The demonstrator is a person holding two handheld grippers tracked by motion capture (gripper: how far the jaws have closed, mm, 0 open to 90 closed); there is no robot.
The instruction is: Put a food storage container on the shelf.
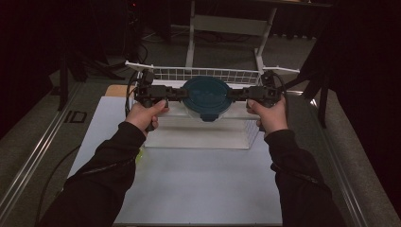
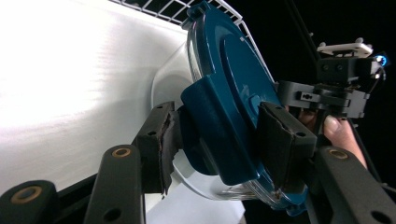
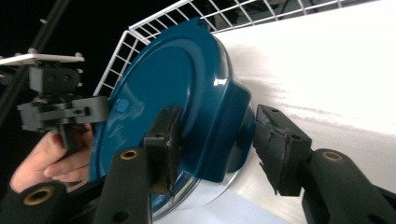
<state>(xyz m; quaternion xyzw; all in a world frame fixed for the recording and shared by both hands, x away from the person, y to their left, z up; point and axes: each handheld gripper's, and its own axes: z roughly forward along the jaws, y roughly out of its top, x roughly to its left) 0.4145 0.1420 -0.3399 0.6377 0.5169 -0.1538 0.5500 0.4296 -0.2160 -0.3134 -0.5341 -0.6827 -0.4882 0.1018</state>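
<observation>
Left gripper view shows the left hand-held gripper clamped on the blue lid; the right hand-held gripper seemingly straddles a latch, apart.

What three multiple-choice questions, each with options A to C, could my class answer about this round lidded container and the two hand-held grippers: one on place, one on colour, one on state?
1. Where is the container?
A. Between the two grippers, in front of the wire rack
B. On the floor
C. At the table's near edge

2. What colour is its lid?
A. Red
B. Dark blue
C. Yellow

3. How do the grippers stand to it?
A. Both far off
B. One lies on the table
C. The left hand-held gripper and the right hand-held gripper each straddle a lid clip

Answers: 1 A, the high view shows it between them. 2 B, both gripper views show dark blue. 3 C, each gripper view shows jaws either side of a clip.
</observation>
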